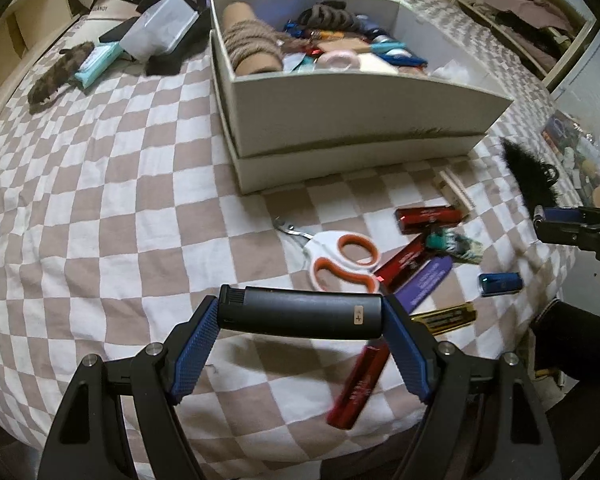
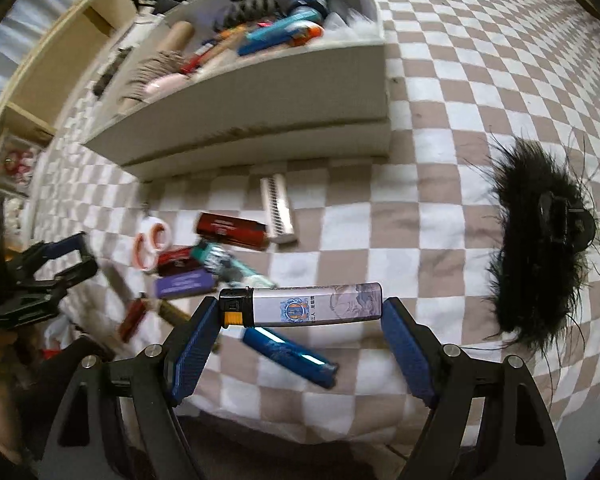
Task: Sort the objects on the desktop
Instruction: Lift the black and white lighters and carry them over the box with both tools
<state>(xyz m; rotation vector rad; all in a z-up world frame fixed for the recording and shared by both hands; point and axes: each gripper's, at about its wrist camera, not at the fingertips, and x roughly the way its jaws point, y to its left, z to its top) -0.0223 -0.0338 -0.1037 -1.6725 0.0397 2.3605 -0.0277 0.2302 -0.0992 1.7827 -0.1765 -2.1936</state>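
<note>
My left gripper (image 1: 300, 320) is shut on a black lighter (image 1: 300, 312), held crosswise above the checkered bedspread (image 1: 120, 220). My right gripper (image 2: 302, 312) is shut on a pale printed lighter (image 2: 312, 305), also crosswise. A blue lighter (image 2: 288, 350) lies just beneath it. Several loose lighters, red (image 1: 428, 216), purple (image 1: 426, 284) and gold (image 1: 444, 316), lie beside orange-handled scissors (image 1: 344, 260). A white box (image 1: 340, 100) full of small items stands beyond them. The right gripper (image 1: 568, 224) shows at the right edge of the left wrist view, and the left gripper (image 2: 72, 258) appears blurred at the left of the right wrist view.
A black furry hair clip (image 2: 540, 240) lies right of the lighters, and a small pale comb (image 2: 278, 208) sits near the box front. Tissue packs, a bag and a brown furry item (image 1: 60, 72) lie left of the box. Wooden shelving (image 2: 40, 60) borders the bed.
</note>
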